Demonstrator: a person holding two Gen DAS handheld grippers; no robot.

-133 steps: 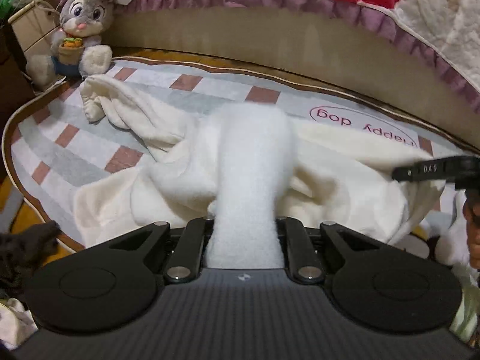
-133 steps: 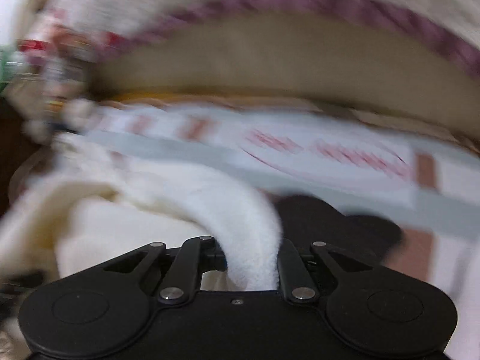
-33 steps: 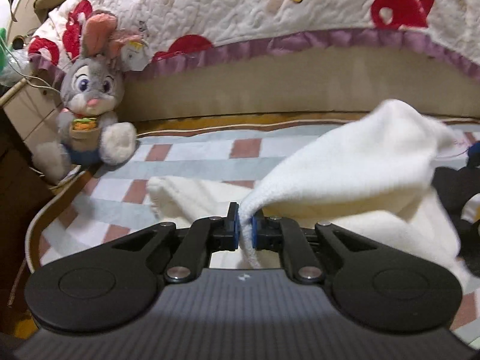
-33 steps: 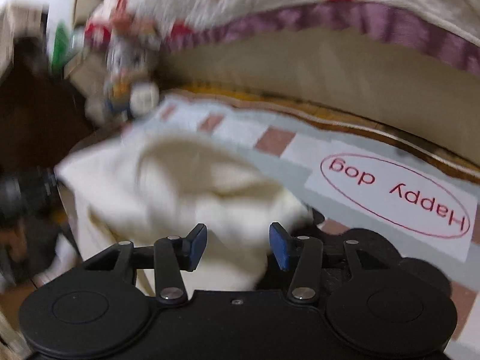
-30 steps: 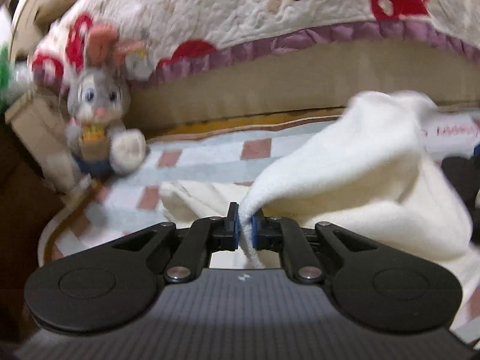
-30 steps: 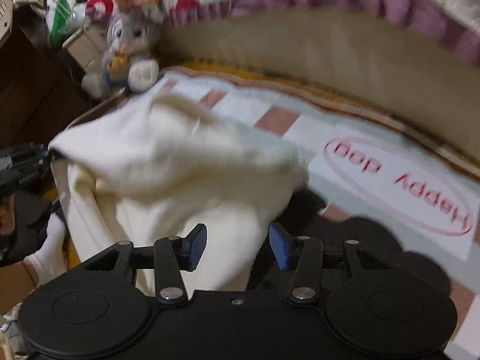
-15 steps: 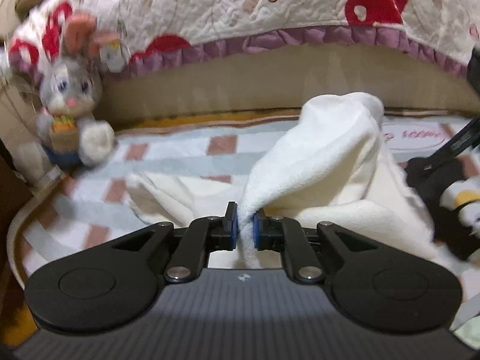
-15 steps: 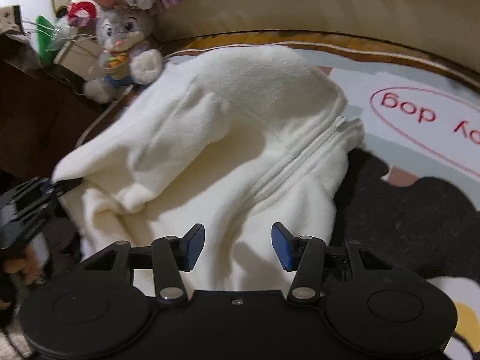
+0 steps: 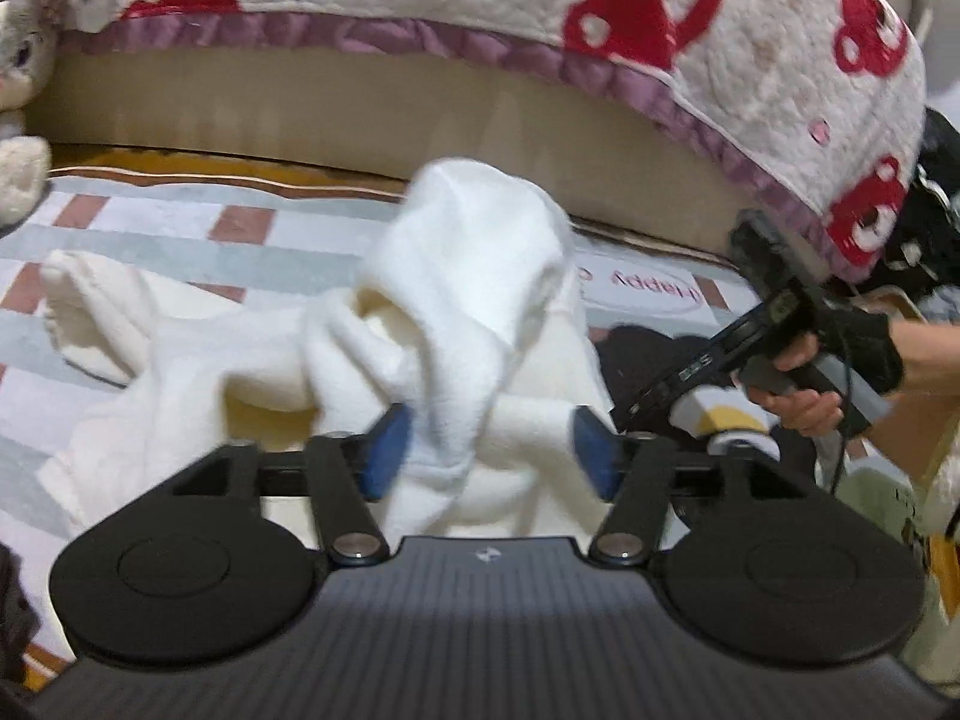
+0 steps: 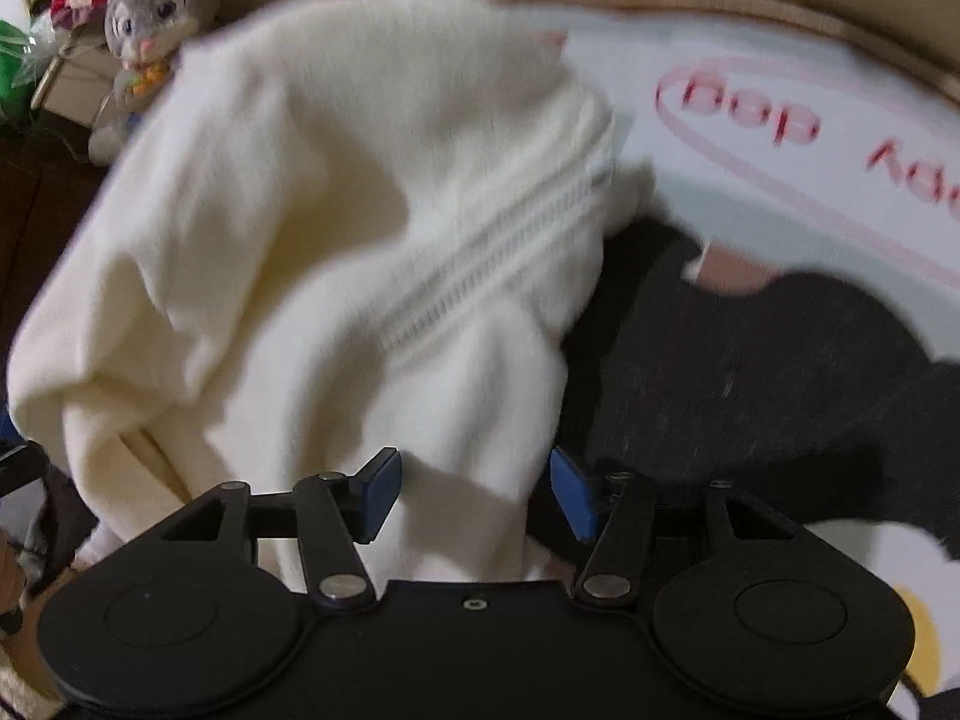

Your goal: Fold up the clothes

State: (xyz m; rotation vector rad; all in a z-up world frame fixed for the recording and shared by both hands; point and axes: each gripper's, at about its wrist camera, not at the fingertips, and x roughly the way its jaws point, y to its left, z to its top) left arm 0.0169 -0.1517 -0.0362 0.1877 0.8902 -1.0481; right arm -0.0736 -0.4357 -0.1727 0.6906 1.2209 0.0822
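A cream fleece garment (image 9: 456, 300) with a zipper lies heaped on the checked mat (image 9: 150, 222). In the left wrist view my left gripper (image 9: 489, 450) is open, blue pads wide apart, with a fold of fleece hanging loose between them. In the right wrist view the same garment (image 10: 336, 192) fills the left and middle, its zipper running diagonally. My right gripper (image 10: 474, 492) is open just above the garment's near edge. The right gripper also shows at the right of the left wrist view, held by a gloved hand (image 9: 840, 360).
A grey plush rabbit (image 10: 150, 12) sits at the mat's far left corner. A quilt with red prints (image 9: 660, 30) hangs over the beige bed side behind. A dark printed patch (image 10: 750, 372) on the mat lies right of the garment, near the "Happy dog" label (image 10: 780, 120).
My left gripper opened and let go of the fleece fold it was pinching; the cloth now sags between the pads. The right gripper, open throughout, came lower and closer over the garment.
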